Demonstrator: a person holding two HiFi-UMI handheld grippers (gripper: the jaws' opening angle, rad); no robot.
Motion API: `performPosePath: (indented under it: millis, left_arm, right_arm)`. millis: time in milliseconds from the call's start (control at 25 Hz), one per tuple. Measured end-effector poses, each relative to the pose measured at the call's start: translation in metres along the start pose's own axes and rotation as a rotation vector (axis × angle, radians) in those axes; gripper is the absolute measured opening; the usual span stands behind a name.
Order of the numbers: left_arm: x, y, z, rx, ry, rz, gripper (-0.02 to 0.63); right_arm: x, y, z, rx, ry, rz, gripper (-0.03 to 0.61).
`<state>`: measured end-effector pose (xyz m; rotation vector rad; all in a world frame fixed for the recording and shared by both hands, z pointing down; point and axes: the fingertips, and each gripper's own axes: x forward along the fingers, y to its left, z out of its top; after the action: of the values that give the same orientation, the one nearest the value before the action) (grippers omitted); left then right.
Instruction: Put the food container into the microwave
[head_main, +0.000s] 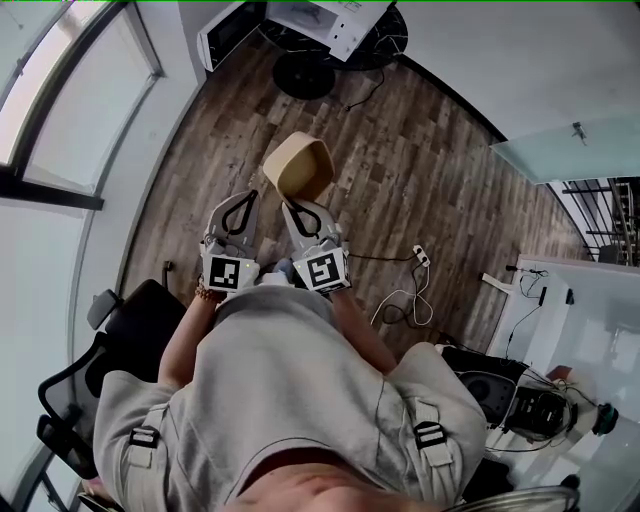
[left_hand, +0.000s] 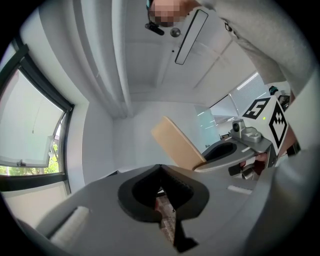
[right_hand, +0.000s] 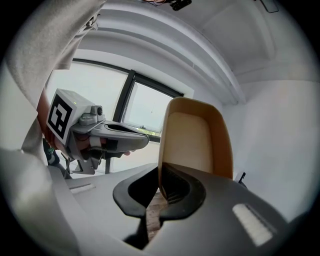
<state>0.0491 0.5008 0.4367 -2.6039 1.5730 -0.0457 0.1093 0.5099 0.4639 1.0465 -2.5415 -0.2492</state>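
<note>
The tan food container (head_main: 300, 168) is seen held in mid-air above a wood-plank floor (head_main: 430, 170), gripped by one side wall and tipped so that its open mouth is turned toward the camera in the head view. It is clamped by the right gripper (head_main: 297, 210), whose jaws are closed on the thin wall, one pad inside the container and one outside, as shown in the right gripper view, where the container (right_hand: 192, 135) rises straight up from the right gripper (right_hand: 161, 189). The left gripper (head_main: 243, 203) is held just beside it, its jaws brought together with nothing between them and its tips apart from the container; in the left gripper view the closed tips (left_hand: 162, 167) are seen with the container (left_hand: 177, 142) off to their right. Both grippers are carried close together in front of the person's grey-clad torso (head_main: 290, 370), side by side, the left roughly level and the right pitched slightly downward. The white microwave (head_main: 335, 25) is seen well apart from the container, at the top of the head view. A large window (head_main: 60, 110) runs along the left.
</note>
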Motion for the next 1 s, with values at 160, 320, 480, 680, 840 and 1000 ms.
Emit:
performPosePath:
  millis: [160, 320, 480, 680, 840, 1000]
  left_arm:
    - [0.007, 0.024, -0.004, -0.027, -0.007, -0.002, -0.003]
    - [0.010, 0.043, -0.005, -0.031, -0.037, -0.015, -0.003]
    - [0.022, 0.068, -0.011, -0.070, -0.031, -0.016, -0.003]
    - [0.031, 0.088, -0.017, -0.056, -0.032, -0.014, -0.003]
    - [0.036, 0.096, -0.023, -0.056, -0.007, 0.004, -0.003]
    - [0.043, 0.102, -0.029, -0.040, 0.013, 0.025, -0.003]
  right_arm:
    - [0.025, -0.002, 0.003, 0.011, 0.021, -0.017, 0.021]
    - [0.045, 0.006, 0.006, -0.001, 0.048, -0.012, 0.021]
    - [0.066, 0.001, 0.013, 0.012, 0.058, -0.046, 0.021]
    - [0.077, 0.005, 0.013, 0.027, 0.080, -0.048, 0.021]
    - [0.084, 0.000, 0.005, 0.042, 0.092, -0.035, 0.021]
    - [0.098, -0.013, 0.003, 0.048, 0.069, -0.024, 0.021]
